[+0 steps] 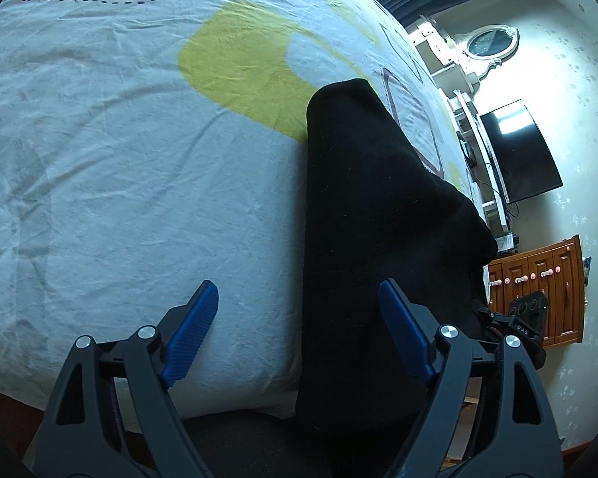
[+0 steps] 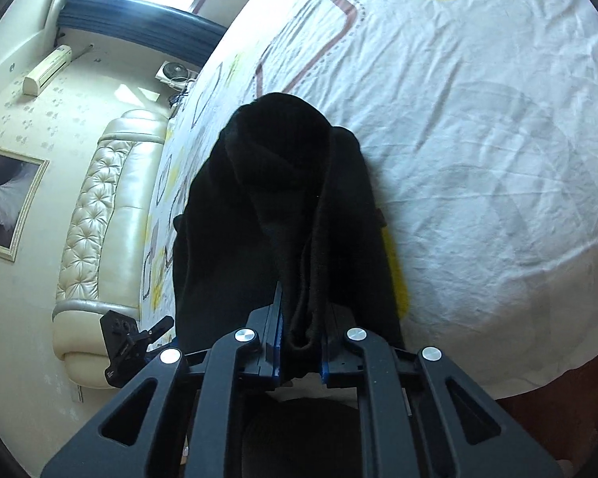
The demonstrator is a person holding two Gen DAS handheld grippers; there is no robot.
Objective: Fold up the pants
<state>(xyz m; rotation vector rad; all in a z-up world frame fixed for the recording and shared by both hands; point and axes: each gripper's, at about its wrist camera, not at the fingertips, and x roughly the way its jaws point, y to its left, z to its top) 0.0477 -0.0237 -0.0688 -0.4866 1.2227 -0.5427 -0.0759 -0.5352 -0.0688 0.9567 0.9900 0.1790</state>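
Bed (image 1: 99, 167), white sheet with yellow patches and brown outlines, filled most of both views and lay ahead of and below both tongs.

Pants (image 1: 370, 207), black, lay on the sheet as one long narrow strip. Long axis ran straight away from the tongs: near end at the bed's front edge by the tongs, far end a rounded tip well out on the sheet. In the left view the strip sat mostly right of centre, its left edge running up between the two pads. In the right view the pants (image 2: 283, 199) ran up the centre line, bunched and creased lengthways, the far end a rolled or folded hump.

Headboard (image 2: 107, 215), cream and tufted, stood left of the right tongs, beyond the pants. Wooden dresser (image 1: 538, 290) and a dark screen (image 1: 518, 151) stood right of the left tongs, past the bed's edge.

Left tongs (image 1: 299, 326): released, blue pads wide apart. Left pad over bare sheet, right pad over the black cloth; whether either touched, could not tell. Nothing gripped.

Right tongs (image 2: 301, 326): clenched on the pants' near end, a gathered fold of black cloth pinched between the blue pads and hanging slightly below them.

Each tongs showed at the edge of the other's view, low and to the side.
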